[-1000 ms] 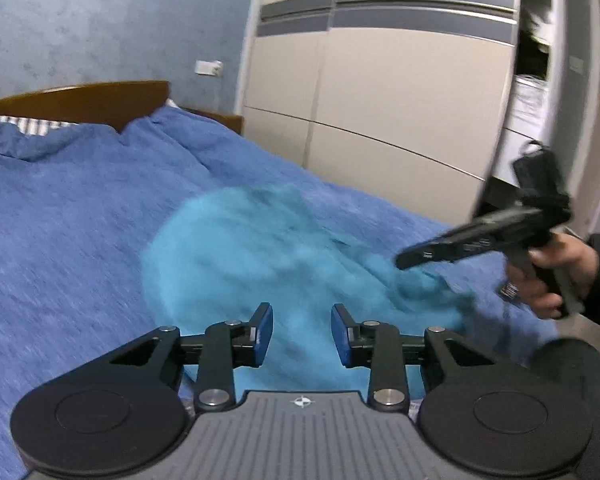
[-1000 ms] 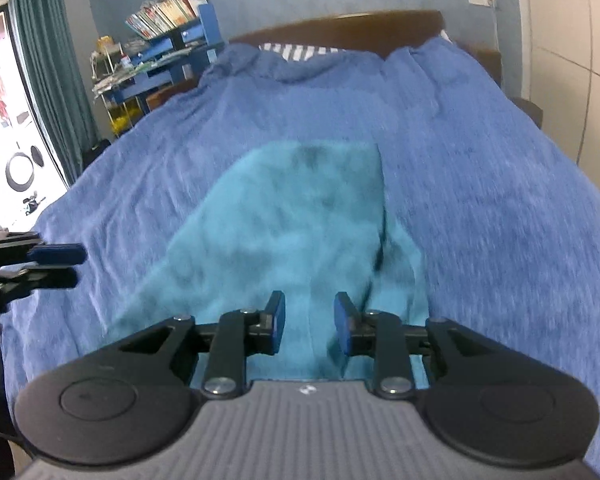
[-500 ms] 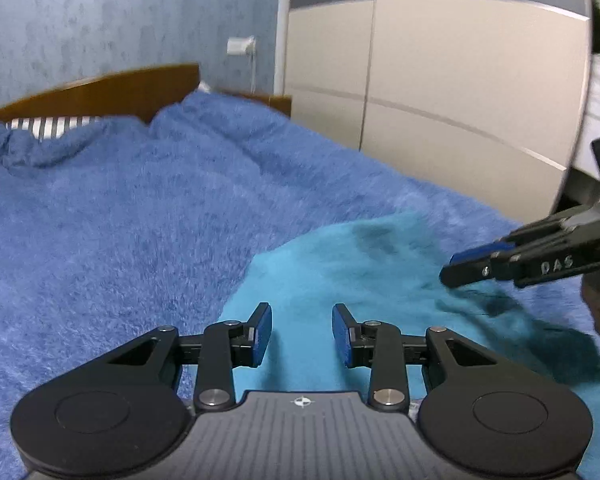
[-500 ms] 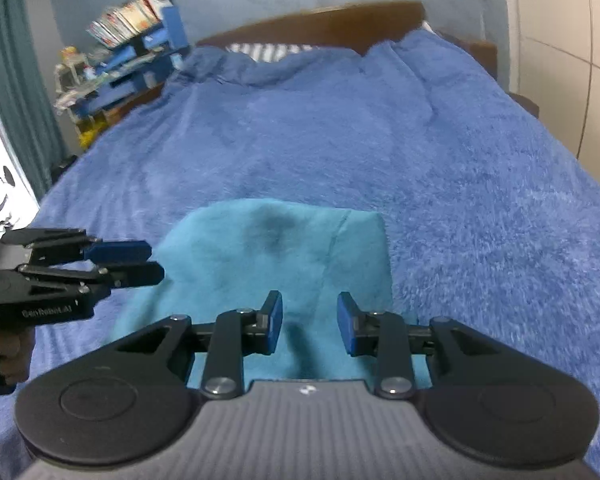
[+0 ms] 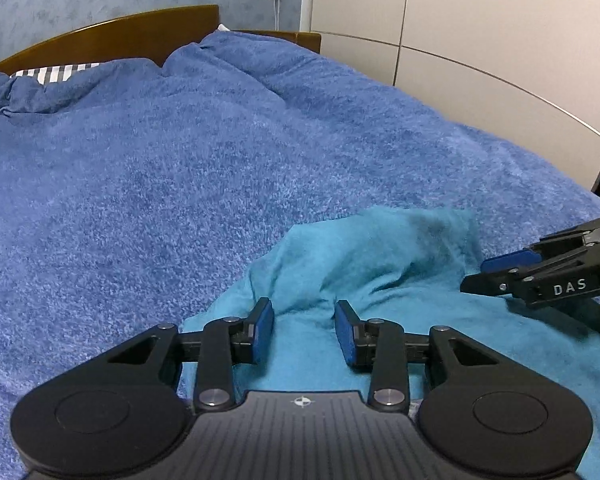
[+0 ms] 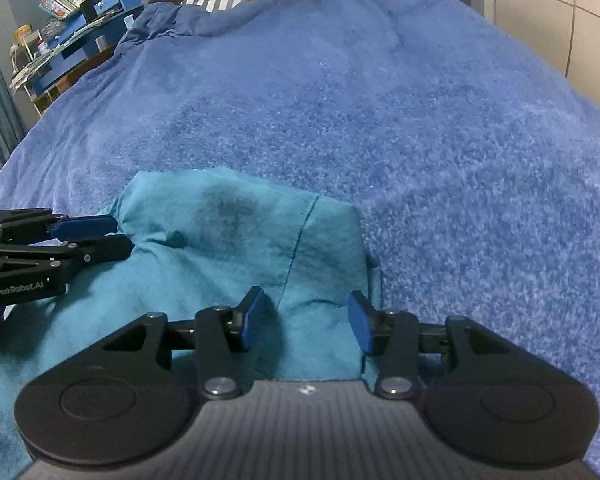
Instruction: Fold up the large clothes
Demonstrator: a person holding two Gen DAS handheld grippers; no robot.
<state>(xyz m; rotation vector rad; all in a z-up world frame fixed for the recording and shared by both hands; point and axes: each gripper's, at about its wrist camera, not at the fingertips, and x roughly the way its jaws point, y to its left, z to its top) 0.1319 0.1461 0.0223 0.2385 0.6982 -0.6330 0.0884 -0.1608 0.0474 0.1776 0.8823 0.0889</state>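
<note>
Through the left wrist camera I see my left gripper point(image 5: 303, 330) low in the frame, its blue fingers point(image 5: 262, 330) spread apart with nothing between them, hovering over the teal garment point(image 5: 364, 264) that lies rumpled on the blue bedspread point(image 5: 180, 168) at lower right; my right gripper point(image 5: 500, 276) pokes in from the right edge, and from this side I cannot tell how wide it stands. In the right wrist camera the right gripper point(image 6: 306, 322) is wide open and empty above the garment's point(image 6: 228, 248) seamed edge, lower centre, while the left gripper point(image 6: 96, 236) enters at mid left, fingers slightly parted, holding nothing I can see
</note>
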